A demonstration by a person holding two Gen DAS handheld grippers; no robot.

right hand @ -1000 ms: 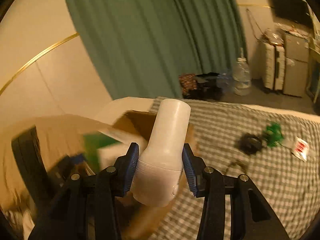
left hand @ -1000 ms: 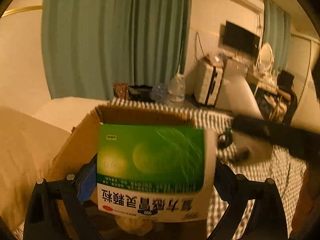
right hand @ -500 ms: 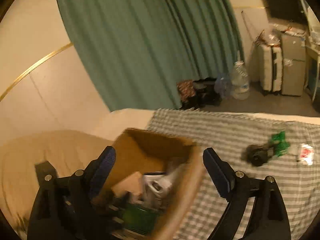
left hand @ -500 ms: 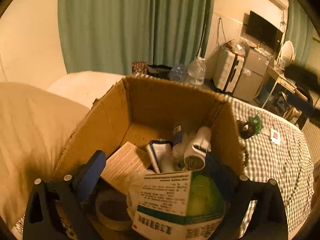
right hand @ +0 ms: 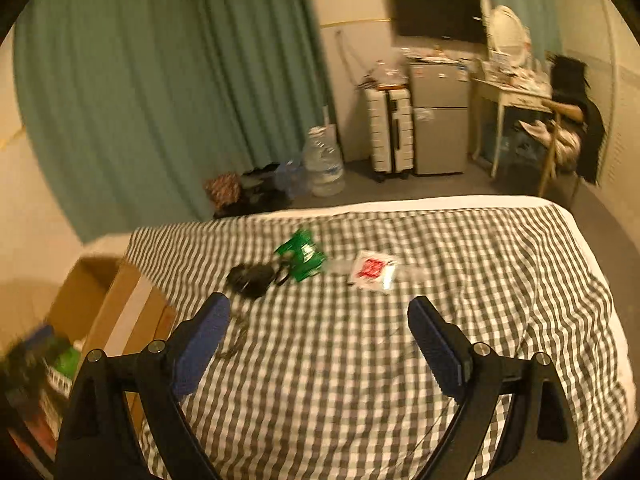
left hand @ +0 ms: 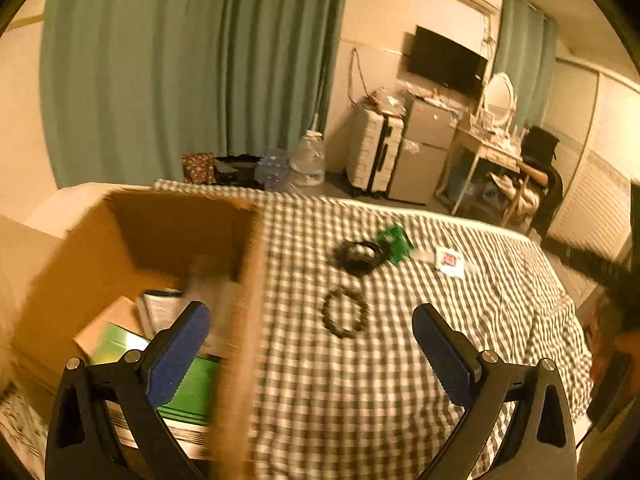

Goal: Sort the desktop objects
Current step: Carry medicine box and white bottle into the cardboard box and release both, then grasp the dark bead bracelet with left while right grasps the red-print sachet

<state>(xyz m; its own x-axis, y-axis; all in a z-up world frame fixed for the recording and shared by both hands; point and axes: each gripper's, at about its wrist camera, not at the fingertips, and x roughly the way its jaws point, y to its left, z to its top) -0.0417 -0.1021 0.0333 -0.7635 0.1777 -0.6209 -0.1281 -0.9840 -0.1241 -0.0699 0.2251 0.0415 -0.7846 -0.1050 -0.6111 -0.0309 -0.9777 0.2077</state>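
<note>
Left tool (left hand: 310, 340) released, nothing between pads, one pad over cardboard box (left hand: 160, 232) edge. Right tool (right hand: 318, 332) also released, above checkered bed (right hand: 460, 280). Green box (left hand: 188, 388) lay inside cardboard box. On bed: bead bracelet (left hand: 345, 316), black cable (right hand: 250, 278), green packet (right hand: 302, 256), white sachet (right hand: 372, 272).

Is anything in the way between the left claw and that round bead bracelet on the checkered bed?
Nothing visible blocks it. The left claw is open, and the bead bracelet lies on bare checkered cover ahead of it. The cardboard box sits off to the left.
</note>
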